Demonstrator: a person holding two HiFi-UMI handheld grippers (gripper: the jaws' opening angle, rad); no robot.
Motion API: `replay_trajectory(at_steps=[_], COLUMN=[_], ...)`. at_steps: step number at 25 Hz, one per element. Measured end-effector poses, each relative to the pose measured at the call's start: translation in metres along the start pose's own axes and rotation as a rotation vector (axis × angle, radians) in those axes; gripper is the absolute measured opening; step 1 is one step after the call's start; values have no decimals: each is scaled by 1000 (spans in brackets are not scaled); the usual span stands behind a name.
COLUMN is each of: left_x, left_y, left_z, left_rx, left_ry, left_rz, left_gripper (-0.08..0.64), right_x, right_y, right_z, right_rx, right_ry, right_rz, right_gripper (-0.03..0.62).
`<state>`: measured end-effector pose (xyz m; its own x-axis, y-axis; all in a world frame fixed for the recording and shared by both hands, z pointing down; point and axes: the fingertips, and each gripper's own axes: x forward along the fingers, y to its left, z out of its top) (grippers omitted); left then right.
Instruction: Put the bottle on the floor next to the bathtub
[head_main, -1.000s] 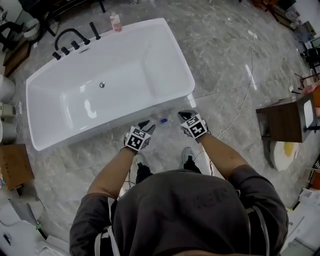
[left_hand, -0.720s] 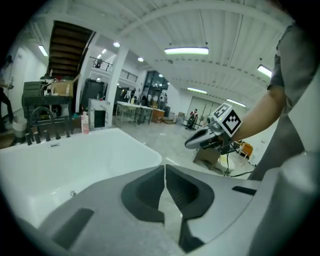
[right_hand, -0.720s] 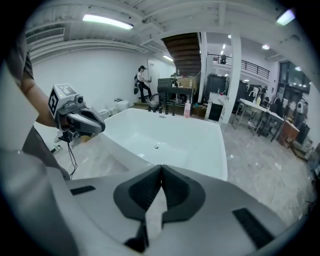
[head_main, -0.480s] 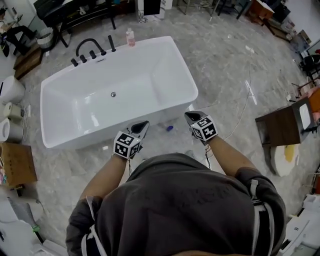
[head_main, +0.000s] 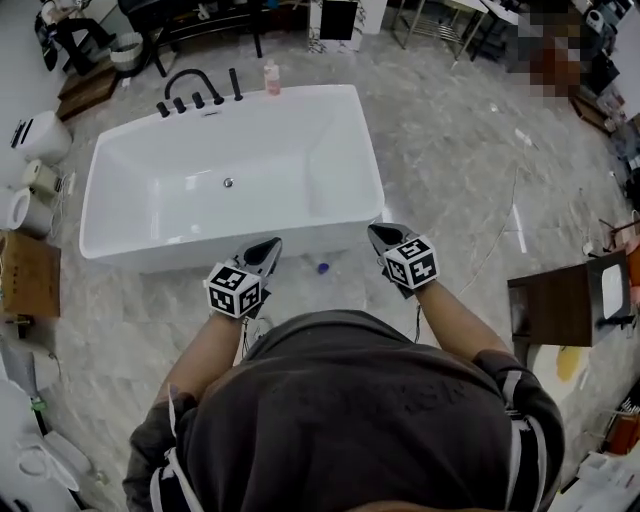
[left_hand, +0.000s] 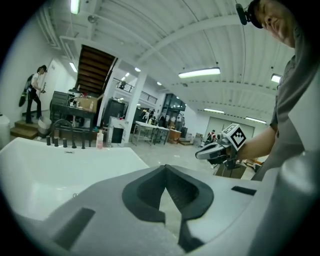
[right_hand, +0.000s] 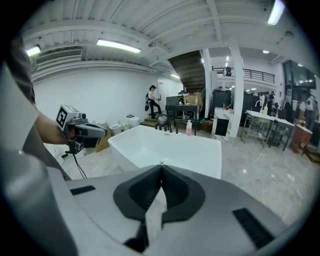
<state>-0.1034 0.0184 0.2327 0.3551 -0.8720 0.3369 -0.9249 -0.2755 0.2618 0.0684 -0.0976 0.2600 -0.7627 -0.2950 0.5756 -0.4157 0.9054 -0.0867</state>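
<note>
A small clear bottle with a blue cap (head_main: 322, 268) lies on the marble floor just in front of the white bathtub (head_main: 150, 250). No gripper touches it. My left gripper (head_main: 272, 243) hovers to its left and my right gripper (head_main: 376, 230) to its right, both above the floor. Each is shut with nothing between the jaws. In the left gripper view the left gripper (left_hand: 165, 167) points over the bathtub (left_hand: 45, 165), with the right gripper (left_hand: 215, 151) beyond. In the right gripper view the right gripper (right_hand: 161, 167) faces the bathtub (right_hand: 170, 150) and the left gripper (right_hand: 85, 131).
A pink bottle (head_main: 271, 78) and a black faucet set (head_main: 195, 90) stand at the tub's far rim. A brown cabinet (head_main: 560, 305) is at the right, and a cardboard box (head_main: 28, 275) and toilets (head_main: 40, 140) at the left. A thin cable (head_main: 500, 235) runs across the floor.
Both grippers have risen and moved apart from the blue-capped bottle, which stays on the floor by the tub. The head view has lifted and shows more of the room.
</note>
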Motion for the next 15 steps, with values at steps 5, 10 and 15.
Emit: replay_trajectory(at_steps=[5, 10, 15], left_x=[22, 28, 22], left_y=[-8, -4, 5], left_z=[14, 17, 19], left_rx=[14, 26, 36], left_ry=[-31, -12, -6], left_rz=[-20, -47, -55], left_gripper=[5, 5, 5], right_x=[-6, -2, 7], right_y=[-7, -7, -2], right_z=[9, 16, 23], right_rx=[-22, 40, 59], right_ry=[-25, -61, -74], right_rz=[13, -10, -18], right_gripper=[-8, -8, -8])
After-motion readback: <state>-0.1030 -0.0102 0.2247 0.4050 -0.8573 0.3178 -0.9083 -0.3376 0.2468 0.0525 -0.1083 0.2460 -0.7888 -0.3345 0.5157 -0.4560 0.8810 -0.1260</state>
